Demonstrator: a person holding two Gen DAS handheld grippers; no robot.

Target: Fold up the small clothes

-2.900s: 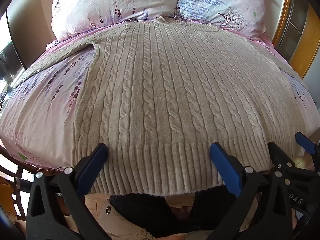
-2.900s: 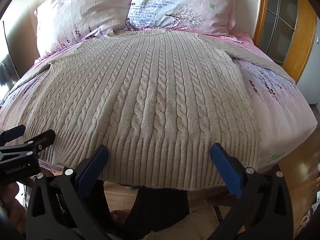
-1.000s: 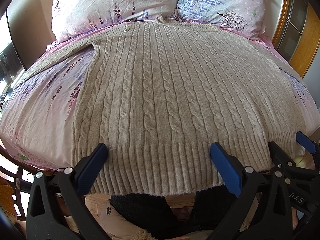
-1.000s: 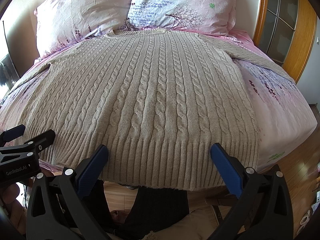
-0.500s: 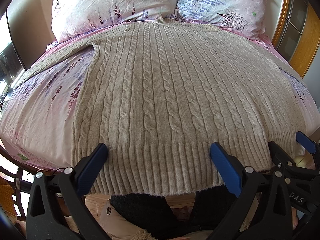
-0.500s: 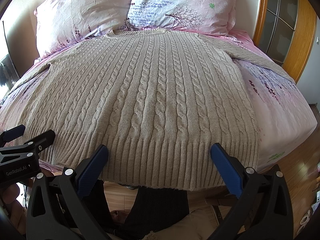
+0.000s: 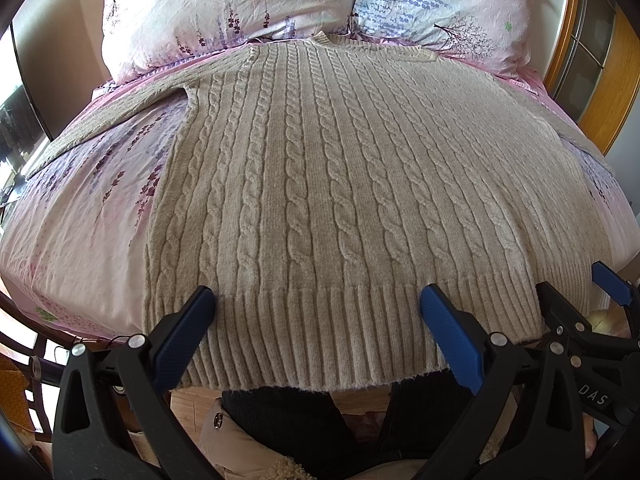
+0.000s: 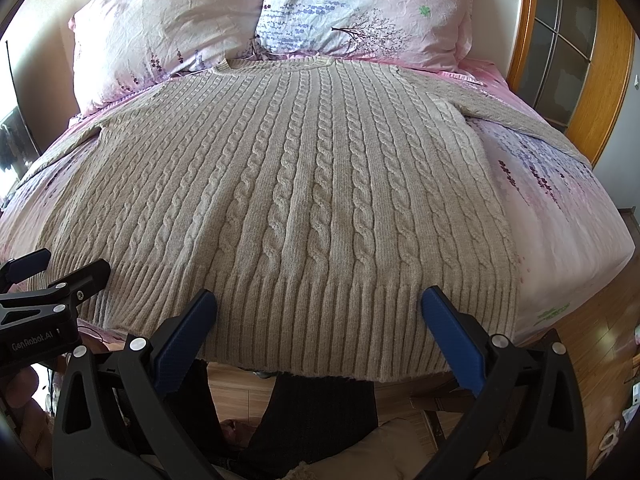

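A beige cable-knit sweater [image 7: 320,184] lies flat on the bed, neck toward the pillows, sleeves spread out to both sides, ribbed hem at the near edge. It also shows in the right wrist view [image 8: 304,200]. My left gripper [image 7: 318,312] is open and empty, just short of the hem's left half. My right gripper [image 8: 320,312] is open and empty, just short of the hem's right half. Each gripper shows at the edge of the other's view: the right gripper [image 7: 580,300] and the left gripper [image 8: 56,268].
The bed has a pink floral sheet [image 7: 80,220]. Two floral pillows [image 8: 168,28] lean at the head. A wooden-framed door or cabinet [image 8: 580,52] stands at the right. Wood floor [image 8: 592,340] lies right of the bed. The person's legs [image 7: 288,412] are below the hem.
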